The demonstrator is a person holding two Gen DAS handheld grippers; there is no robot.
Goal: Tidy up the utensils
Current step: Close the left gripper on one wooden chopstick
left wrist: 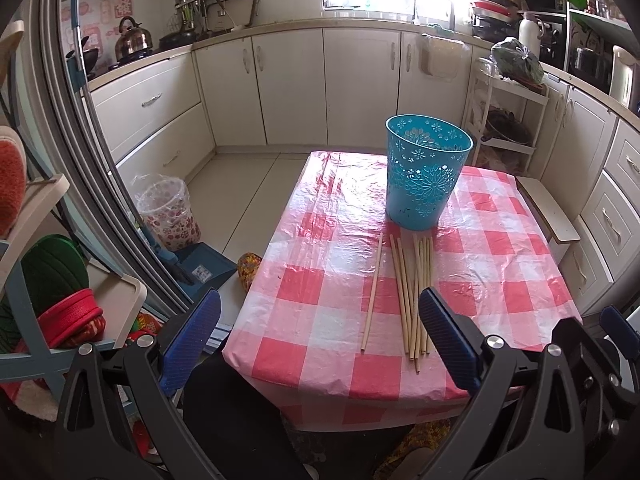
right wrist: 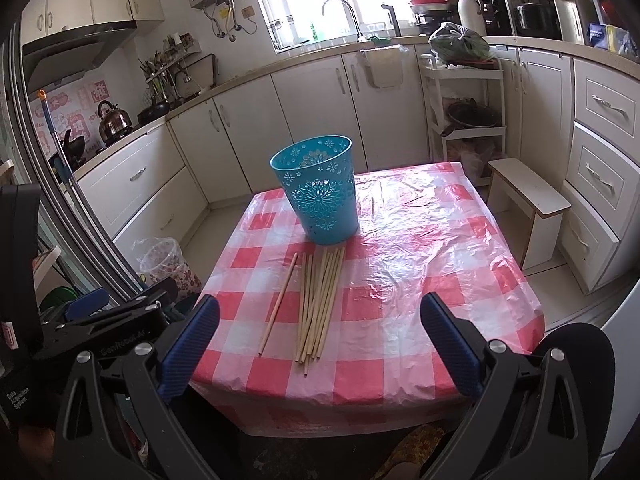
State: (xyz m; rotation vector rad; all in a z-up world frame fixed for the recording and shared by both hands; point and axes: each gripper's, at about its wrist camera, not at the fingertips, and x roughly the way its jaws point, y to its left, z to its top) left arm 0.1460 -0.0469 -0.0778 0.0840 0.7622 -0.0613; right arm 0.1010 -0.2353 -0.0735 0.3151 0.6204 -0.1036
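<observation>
Bundle of wooden chopsticks (right wrist: 318, 304) flat on the checked tablecloth (right wrist: 420, 280), one stray chopstick (right wrist: 278, 304) just left, teal basket (right wrist: 318, 190) upright behind, both ahead of left gripper (left wrist: 320, 340) and right gripper (right wrist: 320, 344), jaws spread, nothing held.

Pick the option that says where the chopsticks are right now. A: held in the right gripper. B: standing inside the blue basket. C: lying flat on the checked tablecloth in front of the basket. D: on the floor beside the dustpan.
C: the chopsticks lie flat on the checked tablecloth, just in front of the upright blue basket, and both grippers are open and hold nothing.
</observation>
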